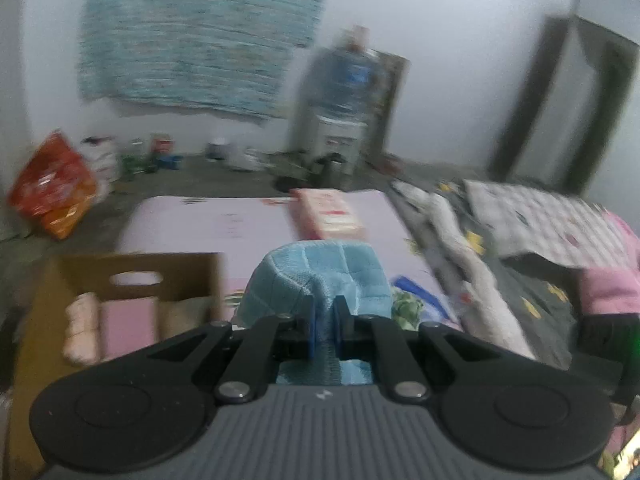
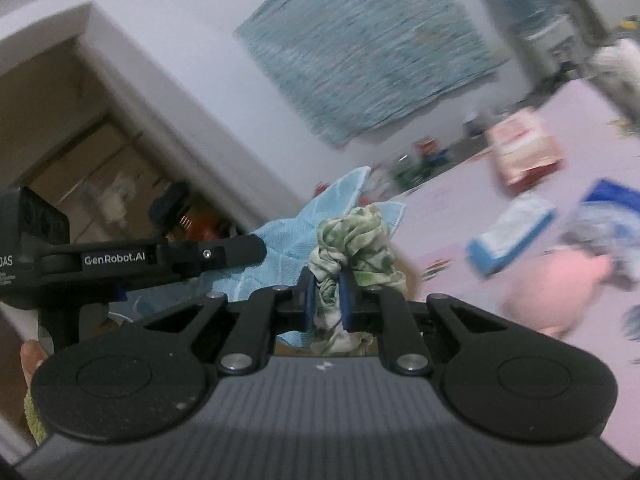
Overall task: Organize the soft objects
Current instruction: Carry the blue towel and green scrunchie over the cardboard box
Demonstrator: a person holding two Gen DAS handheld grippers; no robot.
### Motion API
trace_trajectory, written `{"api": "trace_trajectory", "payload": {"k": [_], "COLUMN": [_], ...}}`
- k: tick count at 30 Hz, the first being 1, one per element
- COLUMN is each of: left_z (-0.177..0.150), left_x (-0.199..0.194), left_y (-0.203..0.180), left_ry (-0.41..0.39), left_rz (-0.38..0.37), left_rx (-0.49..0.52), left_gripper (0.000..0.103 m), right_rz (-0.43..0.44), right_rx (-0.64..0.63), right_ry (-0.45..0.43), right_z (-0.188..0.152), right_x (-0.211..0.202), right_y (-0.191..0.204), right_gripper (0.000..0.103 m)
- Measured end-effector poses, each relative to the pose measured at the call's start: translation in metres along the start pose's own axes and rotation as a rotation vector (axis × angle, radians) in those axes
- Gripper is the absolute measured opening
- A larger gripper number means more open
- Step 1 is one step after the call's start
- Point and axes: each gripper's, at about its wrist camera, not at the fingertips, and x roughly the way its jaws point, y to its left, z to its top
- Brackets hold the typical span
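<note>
The left tool (image 1: 323,322) pinches a limp blue cloth (image 1: 320,276) just right of the cardboard box (image 1: 132,276); the right tool (image 2: 327,300) pinches a crumpled green-patterned fabric (image 2: 354,240) beside it. Both look light and floppy, best gripped at bunched folds.

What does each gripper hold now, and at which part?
The left gripper pinches a bunched fold of the light blue cloth. The right gripper pinches the gathered middle of the green-patterned white cloth.

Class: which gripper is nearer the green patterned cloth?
Right. The right gripper is clamped on the green patterned cloth; the left gripper holds the blue cloth just beside it.
</note>
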Motion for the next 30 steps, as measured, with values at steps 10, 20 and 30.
{"api": "trace_trajectory", "payload": {"k": [10,20,30], "left_z": [-0.037,-0.079,-0.099], "left_x": [-0.018,0.054,0.103], "left_y": [0.127,0.226,0.257], "left_ry": [0.031,0.165,0.257], "left_rz": [0.150,0.155,0.133], "left_rx": [-0.197,-0.375,-0.445], "left_gripper": [0.009,0.010,0.012], "right_rz": [0.045,-0.124,-0.243], "right_rx": [-0.093,-0.146,-0.200], "right_ry": [0.270,0.490,0.600], "right_z": [-0.041,-0.077,-0.093], "right_x": [0.127,0.239,0.295], "right_y": [0.089,0.104,0.087], "right_gripper": [0.011,0.012,0.017]}}
